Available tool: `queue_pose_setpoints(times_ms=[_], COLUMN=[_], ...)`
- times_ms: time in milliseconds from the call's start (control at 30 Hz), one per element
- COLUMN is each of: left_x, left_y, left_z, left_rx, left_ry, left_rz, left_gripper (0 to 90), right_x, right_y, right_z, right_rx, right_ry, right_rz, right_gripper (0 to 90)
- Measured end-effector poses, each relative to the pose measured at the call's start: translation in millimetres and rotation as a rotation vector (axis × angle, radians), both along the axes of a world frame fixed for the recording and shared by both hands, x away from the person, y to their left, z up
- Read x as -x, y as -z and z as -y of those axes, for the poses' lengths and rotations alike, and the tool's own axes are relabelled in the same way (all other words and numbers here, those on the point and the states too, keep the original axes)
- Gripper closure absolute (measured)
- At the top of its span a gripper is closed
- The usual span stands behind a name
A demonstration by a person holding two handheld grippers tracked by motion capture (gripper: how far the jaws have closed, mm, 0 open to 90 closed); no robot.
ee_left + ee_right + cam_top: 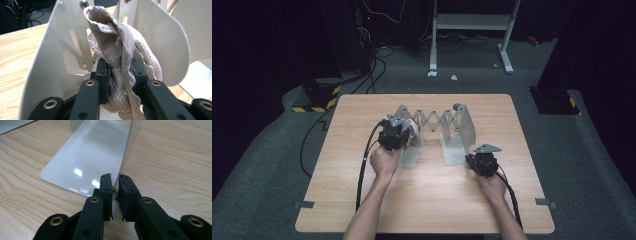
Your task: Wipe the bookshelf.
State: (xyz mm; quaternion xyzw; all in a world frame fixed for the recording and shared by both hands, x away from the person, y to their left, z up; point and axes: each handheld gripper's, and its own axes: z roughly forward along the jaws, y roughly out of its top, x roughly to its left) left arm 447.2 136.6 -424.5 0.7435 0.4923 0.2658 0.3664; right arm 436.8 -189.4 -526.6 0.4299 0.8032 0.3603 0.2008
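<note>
Fingers (103, 77) of the left gripper (120, 77) were clamped on a quilted cloth (122, 50) against the rack's left plate (411, 150); the right gripper (115, 195) was pinched on the right base plate's (95, 157) near edge.

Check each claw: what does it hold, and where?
Left claw pinches the bunched cloth at its lower folds. Right claw clamps the rack's upright plate at its near edge.

The high view looks forward and down from the near edge over the whole bench (422, 200). Each tongs camera sits close, looking along its jaws. All three views share the metal rack (447, 125) (160, 37) (95, 155).
</note>
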Motion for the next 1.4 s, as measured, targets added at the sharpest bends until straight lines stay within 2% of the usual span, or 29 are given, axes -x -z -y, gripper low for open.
queue_pose_setpoints(times_ms=[300,467,900,1333,1400], left_x=[8.1,13.9,23.5,27.8,28.5], left_y=[-2.0,3.4,15.3,36.4,43.3], left_z=[-3.4,-7.8,-14.9,-23.6,-26.7], left_rx=[0.0,0.015,0.011,0.016,0.016], left_ry=[0.001,-0.004,-0.023,-0.041,-0.051], left_rz=[0.007,0.003,0.004,-0.044,-0.058], left_gripper=[73.4,73.4,73.4,73.4,73.4], right_x=[0.0,0.0,0.2,0.3,0.3], right_y=[0.0,0.0,0.0,0.0,0.0], right_z=[0.0,0.0,-0.3,-0.3,-0.4], right_rx=[0.0,0.0,0.0,0.0,0.0], right_ry=[0.0,-0.001,-0.002,-0.002,-0.002], right_rz=[0.0,-0.001,0.0,0.0,0.0], right_gripper=[81.4,81.4,81.5,81.5,81.5])
